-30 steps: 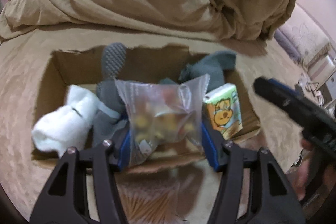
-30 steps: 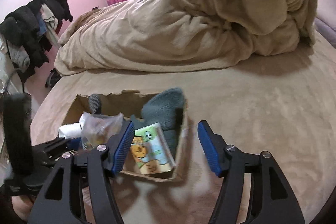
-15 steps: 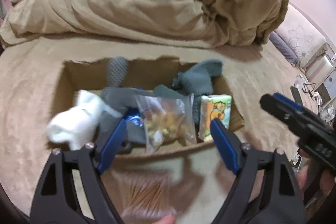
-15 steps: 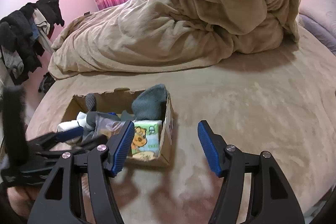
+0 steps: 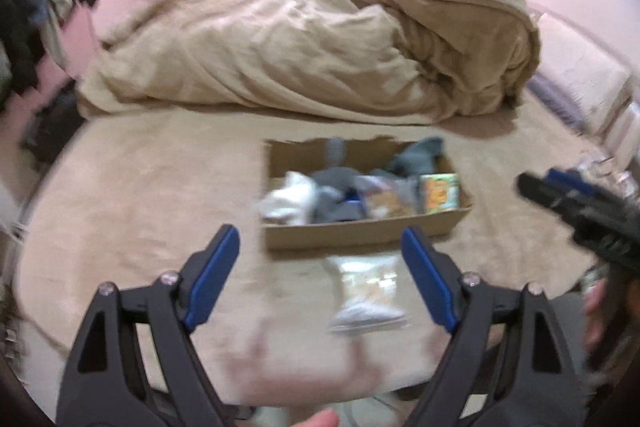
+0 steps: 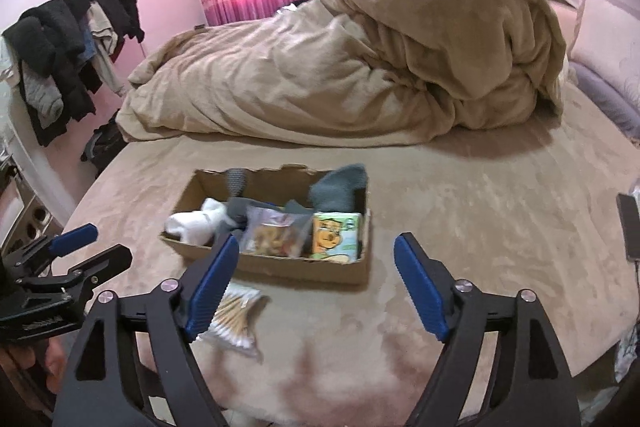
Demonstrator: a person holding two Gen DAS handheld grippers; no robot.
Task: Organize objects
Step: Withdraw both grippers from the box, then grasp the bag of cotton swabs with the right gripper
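Observation:
A cardboard box stands on the tan bed. In it lie a white sock, grey socks, a clear snack bag and a green cartoon tissue pack. A bag of cotton swabs lies on the bed just in front of the box. My left gripper hovers open, short of the box, holding nothing. My right gripper is to its right, jaws opening, nothing between them.
A heaped tan duvet fills the bed behind the box. Dark clothes hang at the far left by the pink wall. A phone lies at the bed's right edge. Bare bedcover surrounds the box.
My left gripper let go of the snack bag, which now lies in the box, then opened and drew back and up. My right gripper also pulled back, and its jaws widened.

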